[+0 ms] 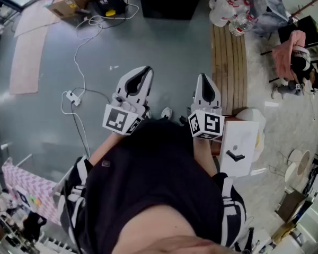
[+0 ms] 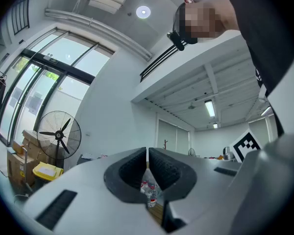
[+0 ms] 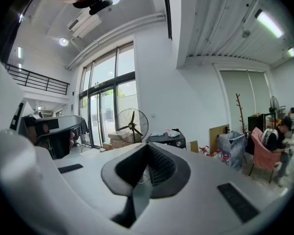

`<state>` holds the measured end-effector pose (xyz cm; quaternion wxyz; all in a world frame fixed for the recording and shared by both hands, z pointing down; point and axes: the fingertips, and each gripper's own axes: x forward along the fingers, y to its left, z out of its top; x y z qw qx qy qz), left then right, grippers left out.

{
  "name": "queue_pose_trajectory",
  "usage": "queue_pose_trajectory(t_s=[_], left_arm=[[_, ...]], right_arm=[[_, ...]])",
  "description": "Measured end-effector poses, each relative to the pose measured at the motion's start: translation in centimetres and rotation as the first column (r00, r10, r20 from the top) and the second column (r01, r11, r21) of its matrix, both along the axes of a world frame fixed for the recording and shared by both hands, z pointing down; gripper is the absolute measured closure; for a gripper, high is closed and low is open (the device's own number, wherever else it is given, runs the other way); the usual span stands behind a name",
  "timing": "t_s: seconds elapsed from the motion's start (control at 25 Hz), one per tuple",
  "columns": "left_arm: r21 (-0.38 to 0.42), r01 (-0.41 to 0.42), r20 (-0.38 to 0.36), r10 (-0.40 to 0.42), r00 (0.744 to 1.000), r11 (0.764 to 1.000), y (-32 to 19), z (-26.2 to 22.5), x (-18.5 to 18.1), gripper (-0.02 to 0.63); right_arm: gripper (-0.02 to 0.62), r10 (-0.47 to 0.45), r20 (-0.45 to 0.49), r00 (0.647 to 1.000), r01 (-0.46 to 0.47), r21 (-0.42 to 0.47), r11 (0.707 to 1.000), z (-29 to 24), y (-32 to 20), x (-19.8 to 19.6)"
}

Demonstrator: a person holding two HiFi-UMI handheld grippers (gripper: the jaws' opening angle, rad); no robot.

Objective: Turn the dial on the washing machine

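Observation:
No washing machine or dial can be made out in any view. My left gripper [image 1: 142, 74] and right gripper [image 1: 204, 81] are held side by side in front of the person's dark torso, above the grey floor and pointing forward. In the left gripper view the left gripper [image 2: 147, 154] has its dark ribbed pads together with nothing between them. The right gripper [image 3: 147, 150] is likewise shut and empty in the right gripper view. Both point into the open room at about horizontal.
A wooden slatted bench [image 1: 229, 62] runs ahead on the right, with water bottles [image 1: 229, 9] at its far end. A white box [image 1: 243, 144] stands by my right side. A white cable and power strip [image 1: 72, 97] lie on the floor at left. A standing fan [image 3: 132, 124] and a seated person [image 1: 301, 63] are farther off.

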<state>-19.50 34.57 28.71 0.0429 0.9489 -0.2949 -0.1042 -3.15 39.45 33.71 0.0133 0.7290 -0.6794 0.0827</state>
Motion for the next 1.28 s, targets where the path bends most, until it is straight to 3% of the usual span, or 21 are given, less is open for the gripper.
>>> queue_pose_trajectory(t_s=[0.32,0.52,0.56,0.6,0.68,0.76,1.0,1.28], left_arm=[[0.0,0.002,0.002,-0.002,1.0,1.0,0.3,0.1,0.9,0.571],[0.012,0.015,0.0,-0.015,1.0,1.0,0.5,-0.5,1.1,0.572],[0.011,0.021,0.003,-0.021,1.0,1.0,0.4,-0.4,1.2,0.571],[0.007,0.026,0.008,-0.026,1.0,1.0,0.3,-0.2,1.4,0.571],[-0.005,0.03,0.015,-0.03,0.999,1.0,0.3,0.1,2.0,0.572],[-0.016,0.028,0.017,-0.028,0.999,0.999,0.7,0.1,3.0,0.572],[-0.009,0.047,0.031,-0.047,0.998,0.999,1.2,0.1,5.8,0.572],[-0.047,0.063,0.044,-0.06,0.997,0.997,-4.3,2.2,8.3,0.571]], right_arm=[[0.572,-0.01,0.014,1.0,0.009,0.013,1.0,-0.3,0.2,0.6],[0.563,0.007,-0.051,0.999,0.003,0.194,0.981,-5.7,1.4,1.0],[0.531,0.0,-0.068,0.998,0.013,0.182,0.983,-5.5,1.0,1.1],[0.452,-0.02,-0.07,0.997,0.029,0.138,0.99,-4.5,0.3,1.2],[0.368,-0.055,-0.043,0.998,0.056,0.027,0.998,-1.8,-1.0,1.6],[0.359,-0.058,-0.023,0.998,0.058,-0.012,0.998,-0.5,-1.1,2.5],[0.359,-0.085,0.003,0.996,0.085,-0.007,0.996,0.9,-0.9,4.8],[0.359,-0.085,0.008,0.996,0.085,-0.016,0.996,2.4,-6.6,7.9]])
